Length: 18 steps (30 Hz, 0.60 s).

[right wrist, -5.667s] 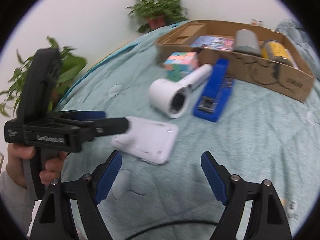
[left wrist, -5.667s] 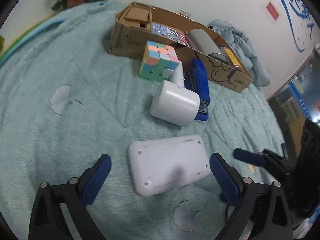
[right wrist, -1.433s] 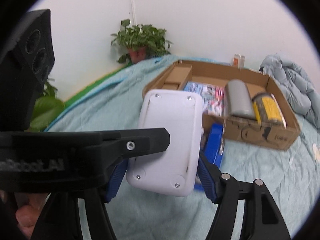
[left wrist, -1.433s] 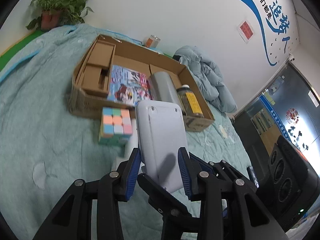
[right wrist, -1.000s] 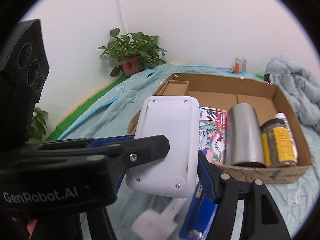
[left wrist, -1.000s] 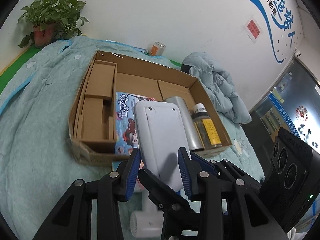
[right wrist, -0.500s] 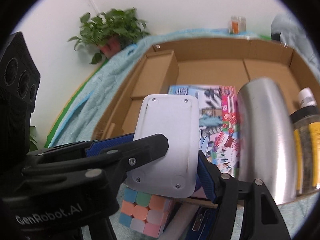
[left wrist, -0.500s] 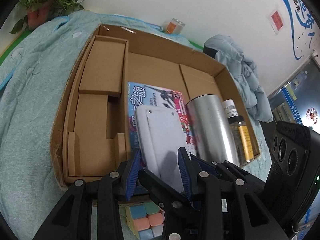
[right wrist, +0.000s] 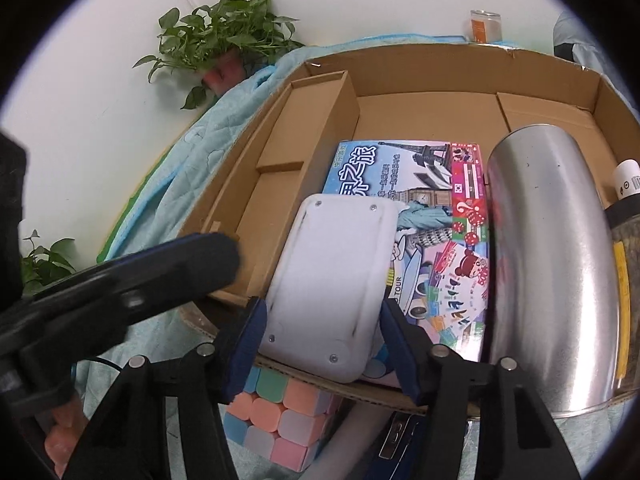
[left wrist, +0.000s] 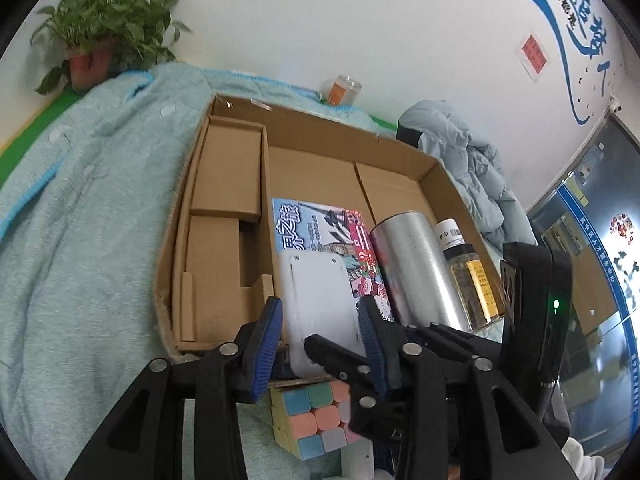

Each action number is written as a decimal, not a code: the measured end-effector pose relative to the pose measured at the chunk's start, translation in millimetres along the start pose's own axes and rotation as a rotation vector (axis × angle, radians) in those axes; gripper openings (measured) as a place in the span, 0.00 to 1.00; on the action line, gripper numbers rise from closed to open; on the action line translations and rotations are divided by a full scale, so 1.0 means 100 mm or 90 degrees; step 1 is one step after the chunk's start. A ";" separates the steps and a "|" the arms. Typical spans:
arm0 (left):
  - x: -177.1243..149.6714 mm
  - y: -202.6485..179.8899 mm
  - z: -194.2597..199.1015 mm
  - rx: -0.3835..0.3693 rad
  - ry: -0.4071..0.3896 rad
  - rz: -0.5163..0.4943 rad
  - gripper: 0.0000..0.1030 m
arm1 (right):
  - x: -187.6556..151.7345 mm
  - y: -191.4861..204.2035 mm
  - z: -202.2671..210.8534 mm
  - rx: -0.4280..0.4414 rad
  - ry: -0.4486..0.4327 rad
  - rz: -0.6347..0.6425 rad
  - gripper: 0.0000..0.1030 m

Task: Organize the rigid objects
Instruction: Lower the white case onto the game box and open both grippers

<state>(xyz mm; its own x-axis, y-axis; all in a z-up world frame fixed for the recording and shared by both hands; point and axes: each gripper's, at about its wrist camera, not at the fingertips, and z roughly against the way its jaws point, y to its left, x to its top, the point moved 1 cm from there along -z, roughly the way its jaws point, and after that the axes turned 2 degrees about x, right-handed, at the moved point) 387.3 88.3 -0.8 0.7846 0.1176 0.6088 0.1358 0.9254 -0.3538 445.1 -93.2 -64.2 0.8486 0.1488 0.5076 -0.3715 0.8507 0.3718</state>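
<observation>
Lying between both jaws: white device (right wrist: 332,280).

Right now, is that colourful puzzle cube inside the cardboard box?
No, the cube sits on the blanket outside the cardboard box, against its near wall.

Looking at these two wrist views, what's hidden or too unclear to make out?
- White device: its downward face, both views.
- Puzzle cube: partly behind gripper fingers.
- Blue item, right view: mostly hidden by right gripper.
- Left gripper: opening; pad contact unclear.
- Jar label: too small.
</observation>
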 end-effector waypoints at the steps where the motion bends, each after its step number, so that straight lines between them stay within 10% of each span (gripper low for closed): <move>1: -0.04 -0.01 0.10 0.011 -0.014 -0.006 0.56 | -0.01 0.01 0.06 -0.003 -0.012 0.006 0.59; 4: -0.21 -0.08 0.49 0.048 -0.125 -0.024 0.99 | -0.16 0.16 0.46 -0.082 -0.135 0.074 0.88; 9: -0.56 -0.22 0.68 0.120 -0.155 -0.069 1.00 | -0.57 0.13 0.84 -0.150 -0.172 0.082 0.89; 18: -1.22 -0.06 0.43 -0.039 0.010 0.051 0.99 | -1.08 -0.02 0.98 -0.171 -0.131 0.064 0.89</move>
<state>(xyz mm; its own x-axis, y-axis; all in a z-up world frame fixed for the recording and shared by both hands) 265.3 83.8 -42.3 0.8039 0.1848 0.5654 0.1082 0.8892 -0.4445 317.7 -160.4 -43.4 0.7094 0.1572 0.6871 -0.3139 0.9432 0.1083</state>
